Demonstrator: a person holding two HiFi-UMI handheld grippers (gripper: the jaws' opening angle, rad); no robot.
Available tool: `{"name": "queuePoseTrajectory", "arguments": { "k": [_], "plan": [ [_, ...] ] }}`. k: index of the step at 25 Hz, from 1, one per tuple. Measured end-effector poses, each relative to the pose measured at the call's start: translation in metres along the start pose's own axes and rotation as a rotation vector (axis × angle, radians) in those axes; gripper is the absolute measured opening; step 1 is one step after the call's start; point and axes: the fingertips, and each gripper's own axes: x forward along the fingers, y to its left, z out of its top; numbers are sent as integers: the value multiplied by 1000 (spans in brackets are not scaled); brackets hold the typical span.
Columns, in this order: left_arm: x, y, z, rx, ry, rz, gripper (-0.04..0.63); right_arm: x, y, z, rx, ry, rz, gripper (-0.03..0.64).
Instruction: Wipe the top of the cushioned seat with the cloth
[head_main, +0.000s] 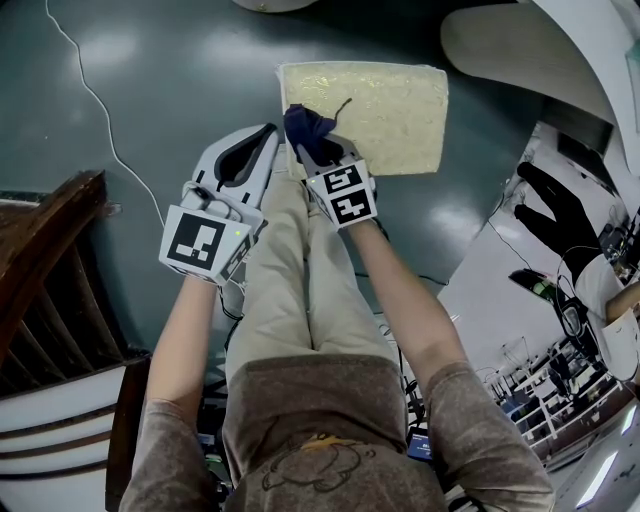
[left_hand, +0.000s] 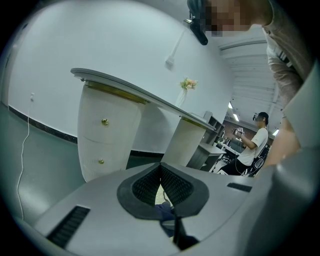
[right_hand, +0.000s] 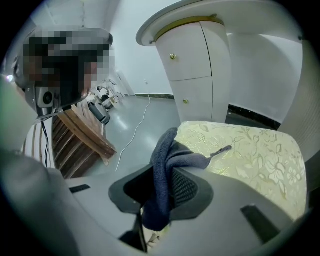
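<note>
Two grippers showed in the head view. The right gripper (head_main: 314, 150) had its jaws clamped on the dark blue cloth (head_main: 304, 124) at the left corner of the cushioned seat (head_main: 392, 108), upper centre. Only the left gripper view showed the left gripper (left_hand: 161, 173) with its jaws together and empty.

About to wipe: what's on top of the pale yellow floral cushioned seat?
Only the dark blue cloth, in the right gripper, at its near-left corner; the patch beneath is covered.
</note>
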Motion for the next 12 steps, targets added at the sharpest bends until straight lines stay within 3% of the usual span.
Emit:
{"name": "queuePoseTrajectory", "arguments": {
  "k": [12],
  "plan": [
    [10, -8, 0, 8, 12, -30, 17, -17, -41, -7, 24, 7, -71, 98]
  ]
}}
